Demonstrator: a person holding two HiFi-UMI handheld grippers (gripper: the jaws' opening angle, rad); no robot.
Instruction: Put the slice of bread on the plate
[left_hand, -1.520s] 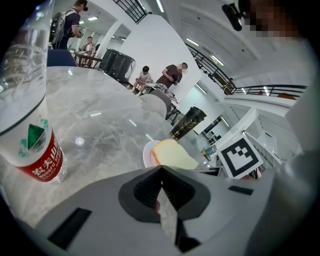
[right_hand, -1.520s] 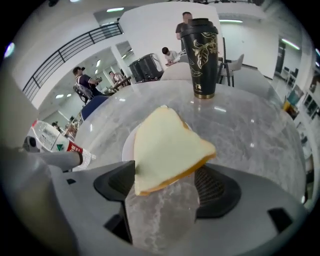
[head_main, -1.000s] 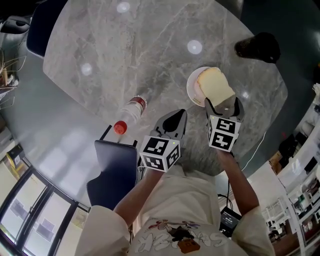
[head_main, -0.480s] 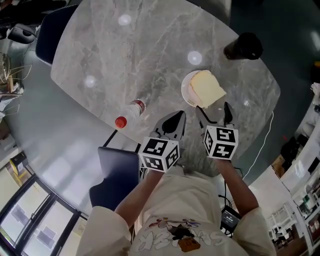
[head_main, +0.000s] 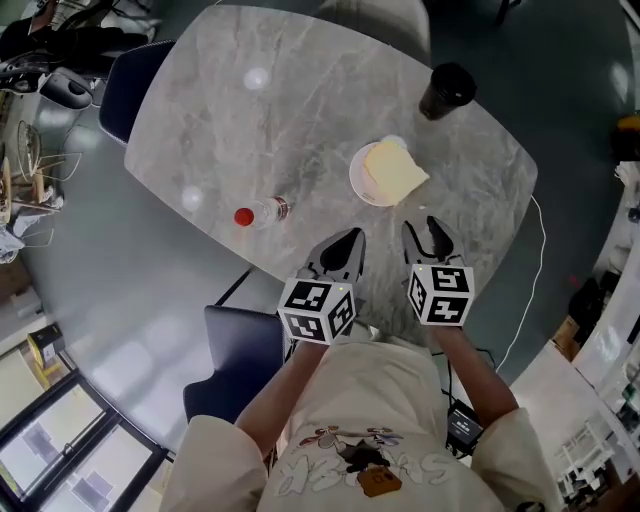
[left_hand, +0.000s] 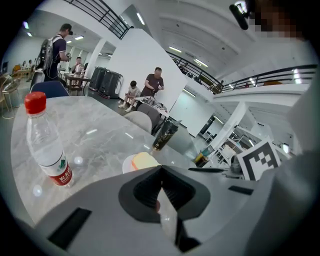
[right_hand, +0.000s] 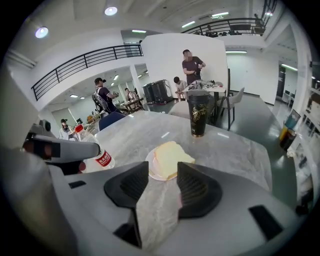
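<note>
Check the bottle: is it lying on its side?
No, the bottle stands upright on the table, red cap on top.

Your bread (head_main: 393, 172): pale yellow
Your plate (head_main: 357, 186): white
Your table (head_main: 290, 110): grey, marbled
Your bottle (head_main: 270, 210): clear, red cap (head_main: 243, 216)

the table (head_main: 300, 110) lies bare between the bottle (head_main: 268, 210) and the plate (head_main: 356, 178), with a dark cup (head_main: 446, 90) near the plate.

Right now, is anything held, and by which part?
Nothing is held. The left gripper is shut, empty; the right gripper has just been closing its jaws, nothing between them.
</note>
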